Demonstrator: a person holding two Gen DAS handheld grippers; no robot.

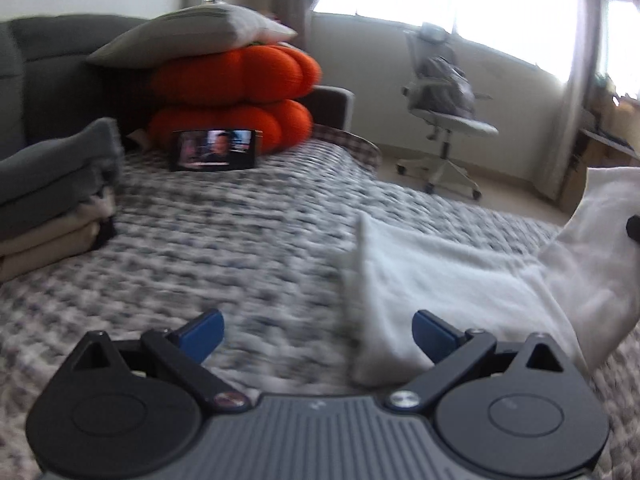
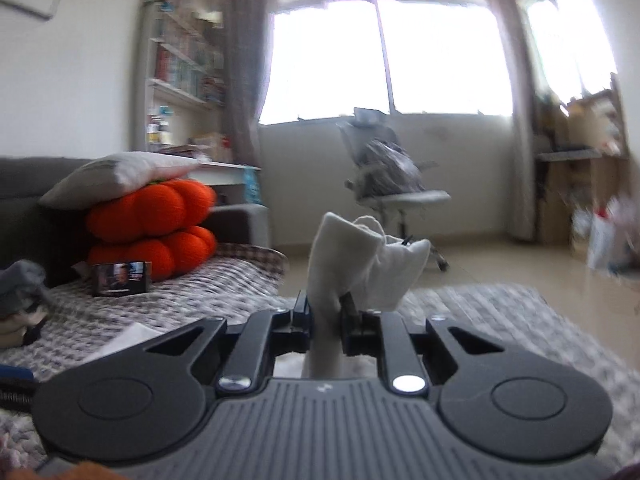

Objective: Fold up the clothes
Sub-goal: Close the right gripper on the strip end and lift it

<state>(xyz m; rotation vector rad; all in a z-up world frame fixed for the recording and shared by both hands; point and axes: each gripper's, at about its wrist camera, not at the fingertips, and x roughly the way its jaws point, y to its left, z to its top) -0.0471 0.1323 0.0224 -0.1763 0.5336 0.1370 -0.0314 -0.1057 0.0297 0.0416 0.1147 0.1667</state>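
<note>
A white garment (image 1: pixel 444 276) lies on the patterned bedspread (image 1: pixel 224 248), its right part lifted off the bed toward the frame's right edge. My left gripper (image 1: pixel 318 334) hovers low over the bedspread by the garment's near left corner, its blue fingers (image 1: pixel 202 334) wide apart and holding nothing. My right gripper (image 2: pixel 326 314) is shut on a bunched fold of the white garment (image 2: pixel 368 268), which rises above the jaws. The right gripper's dark tip (image 1: pixel 633 226) shows at the edge of the left wrist view, against the raised cloth.
A stack of folded clothes (image 1: pixel 52 200) sits at the bed's left. Two orange cushions (image 1: pixel 236 96) under a grey pillow (image 1: pixel 192 34) stand at the head, a lit phone (image 1: pixel 216 149) propped before them. An office chair (image 2: pixel 388 184) stands on the floor beyond the bed.
</note>
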